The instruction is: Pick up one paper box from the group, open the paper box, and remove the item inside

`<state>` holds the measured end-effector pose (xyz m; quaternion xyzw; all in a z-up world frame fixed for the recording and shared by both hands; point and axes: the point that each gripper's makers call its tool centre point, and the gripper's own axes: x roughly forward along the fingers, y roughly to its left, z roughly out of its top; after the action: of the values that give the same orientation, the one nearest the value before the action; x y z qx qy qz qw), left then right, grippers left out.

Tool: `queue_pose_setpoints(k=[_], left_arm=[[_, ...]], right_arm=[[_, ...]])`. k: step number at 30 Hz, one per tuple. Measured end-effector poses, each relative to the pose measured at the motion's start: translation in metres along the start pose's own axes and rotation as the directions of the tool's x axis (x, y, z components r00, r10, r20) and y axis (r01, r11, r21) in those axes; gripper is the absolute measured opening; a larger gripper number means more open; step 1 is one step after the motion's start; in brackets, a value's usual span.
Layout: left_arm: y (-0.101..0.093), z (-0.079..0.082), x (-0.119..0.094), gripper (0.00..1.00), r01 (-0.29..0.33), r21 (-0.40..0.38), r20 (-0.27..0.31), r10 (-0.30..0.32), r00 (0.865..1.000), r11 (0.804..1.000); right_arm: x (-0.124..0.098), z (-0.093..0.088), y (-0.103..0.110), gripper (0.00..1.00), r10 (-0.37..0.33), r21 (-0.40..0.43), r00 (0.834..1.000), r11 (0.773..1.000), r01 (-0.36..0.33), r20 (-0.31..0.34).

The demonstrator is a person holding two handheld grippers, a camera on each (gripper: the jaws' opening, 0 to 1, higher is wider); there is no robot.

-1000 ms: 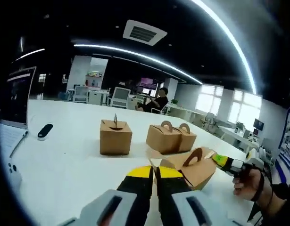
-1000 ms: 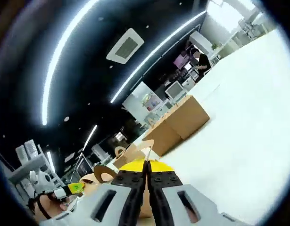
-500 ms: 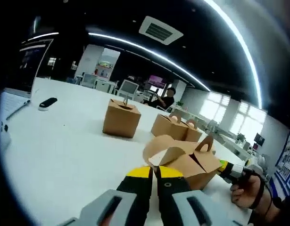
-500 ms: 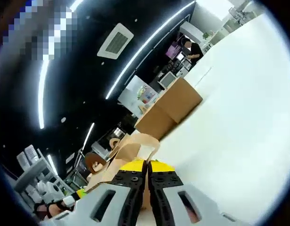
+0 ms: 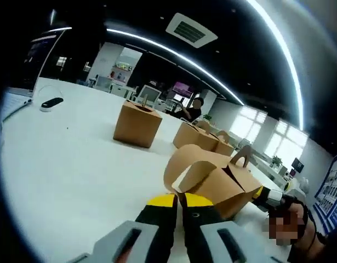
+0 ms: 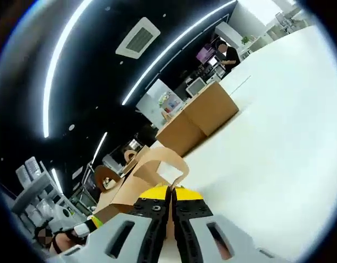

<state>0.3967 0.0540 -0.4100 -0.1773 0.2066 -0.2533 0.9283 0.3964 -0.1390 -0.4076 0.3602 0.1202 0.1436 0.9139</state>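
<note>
The left hand-held gripper (image 5: pixel 182 201) has its jaws pressed together on a flap edge of the paper box (image 5: pixel 212 178). The box sits near the front of the white worktop (image 5: pixel 69 170). Its curved handle flaps are already folded up and apart, so the top stands partly open.

The right hand-held gripper (image 6: pixel 171 196) is likewise pinched shut on the opposite side of the same box (image 6: pixel 141 178). In the left gripper view, its yellow-tipped end (image 5: pixel 265 193) meets the box's right edge.

Holding opposite sides appears intended to steady the box while the flaps are pulled apart, since light card would otherwise slide or tip. No item inside can be made out.

The remaining boxes stay grouped farther back: one separate box (image 5: pixel 136 123) and a close pair (image 5: pixel 204 139). This keeps them clear of the working area. A small dark device (image 5: pixel 50 102) lies well apart at the far left.
</note>
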Motion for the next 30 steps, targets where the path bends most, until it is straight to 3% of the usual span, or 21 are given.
queue_pose_setpoints(k=[5, 9, 11, 16, 19, 24, 26, 28, 30], left_arm=[[0.004, 0.014, -0.014, 0.1, -0.013, 0.041, 0.039, 0.011, 0.999, 0.999], [0.003, 0.034, -0.034, 0.21, -0.008, 0.044, 0.07, 0.005, 0.998, 0.999], [-0.002, 0.047, -0.044, 0.21, 0.014, 0.042, 0.095, -0.018, 0.995, 0.999], [-0.019, 0.068, -0.064, 0.24, 0.027, 0.125, 0.125, -0.042, 0.991, 0.992], [-0.027, 0.069, -0.072, 0.24, 0.04, 0.147, 0.124, -0.059, 0.991, 0.988], [-0.039, 0.058, -0.077, 0.24, 0.047, 0.258, 0.075, -0.068, 0.995, 0.965], [-0.048, 0.048, -0.075, 0.24, 0.071, 0.344, 0.016, -0.081, 0.997, 0.936], [-0.062, 0.04, -0.074, 0.24, 0.132, 0.421, -0.056, -0.119, 0.991, 0.897], [-0.072, 0.034, -0.075, 0.24, 0.183, 0.453, -0.123, -0.143, 0.982, 0.872]], right_arm=[[-0.01, 0.017, -0.003, 0.05, 0.017, 0.076, 0.998, 0.997, -0.022, 0.057], [-0.018, 0.036, 0.001, 0.07, 0.038, 0.11, 0.994, 0.993, -0.049, 0.1], [-0.022, 0.048, 0.009, 0.1, 0.063, 0.113, 0.989, 0.991, -0.079, 0.134], [-0.039, 0.069, 0.036, 0.19, 0.154, 0.052, 0.972, 0.985, -0.165, 0.179], [-0.05, 0.075, 0.044, 0.19, 0.181, 0.012, 0.965, 0.982, -0.187, 0.191], [-0.065, 0.066, 0.048, 0.19, 0.201, -0.169, 0.97, 0.97, -0.177, 0.137], [-0.068, 0.051, 0.051, 0.19, 0.206, -0.29, 0.977, 0.94, -0.181, 0.061], [-0.071, 0.037, 0.055, 0.19, 0.209, -0.416, 0.977, 0.885, -0.208, -0.044], [-0.073, 0.035, 0.058, 0.18, 0.185, -0.518, 0.978, 0.829, -0.21, -0.101]])
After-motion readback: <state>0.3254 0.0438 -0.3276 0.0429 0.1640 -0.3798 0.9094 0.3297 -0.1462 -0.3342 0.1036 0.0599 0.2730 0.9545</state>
